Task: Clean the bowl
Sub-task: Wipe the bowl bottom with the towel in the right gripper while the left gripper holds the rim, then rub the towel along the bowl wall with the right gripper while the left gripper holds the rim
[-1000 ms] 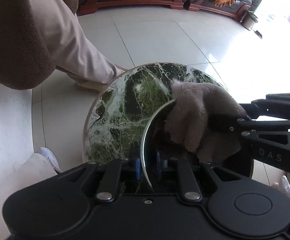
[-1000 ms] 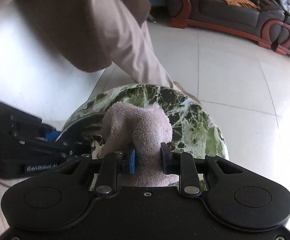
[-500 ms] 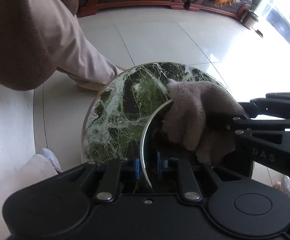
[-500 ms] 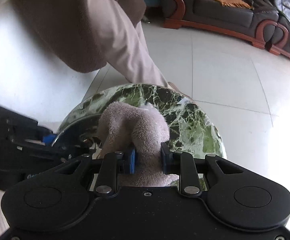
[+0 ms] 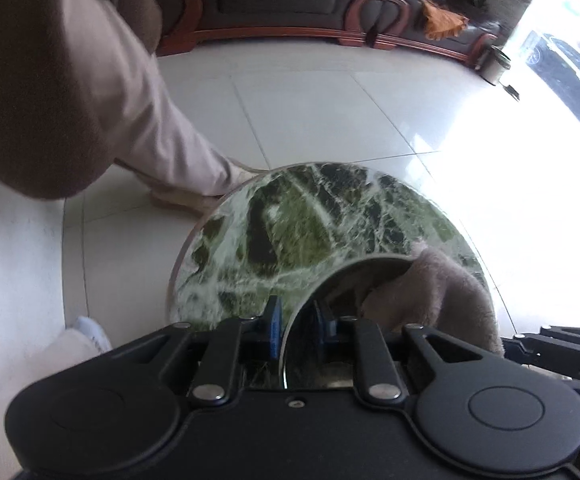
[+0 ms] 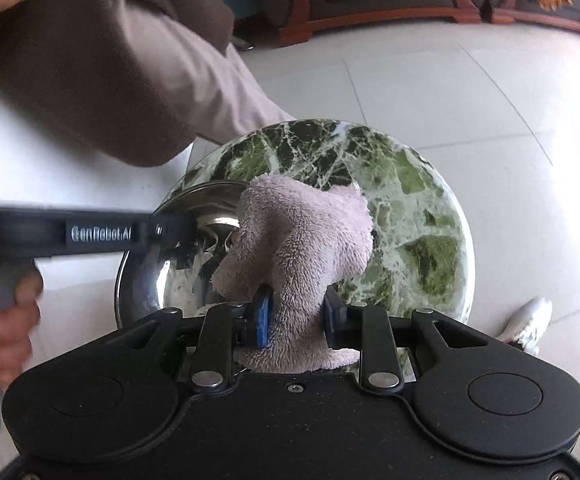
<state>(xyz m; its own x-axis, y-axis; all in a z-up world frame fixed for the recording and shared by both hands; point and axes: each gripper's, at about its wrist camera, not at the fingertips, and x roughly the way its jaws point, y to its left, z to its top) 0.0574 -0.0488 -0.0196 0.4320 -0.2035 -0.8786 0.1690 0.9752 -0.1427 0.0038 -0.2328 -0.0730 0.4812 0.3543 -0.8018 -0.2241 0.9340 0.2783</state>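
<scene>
fingers [image 6: 261, 320] clamp cloth [image 6: 301, 236], shifted toward bowl [image 6: 146, 272] edge.

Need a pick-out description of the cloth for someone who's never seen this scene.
Find the round green marble table top on the pale tiled floor. A shiny steel bowl sits at its edge, rim pinched by the left hand-held gripper. The fluffy pinkish-grey cloth bunches up over the bowl, clamped in the right hand-held gripper: the only soft, matte thing there.
</scene>
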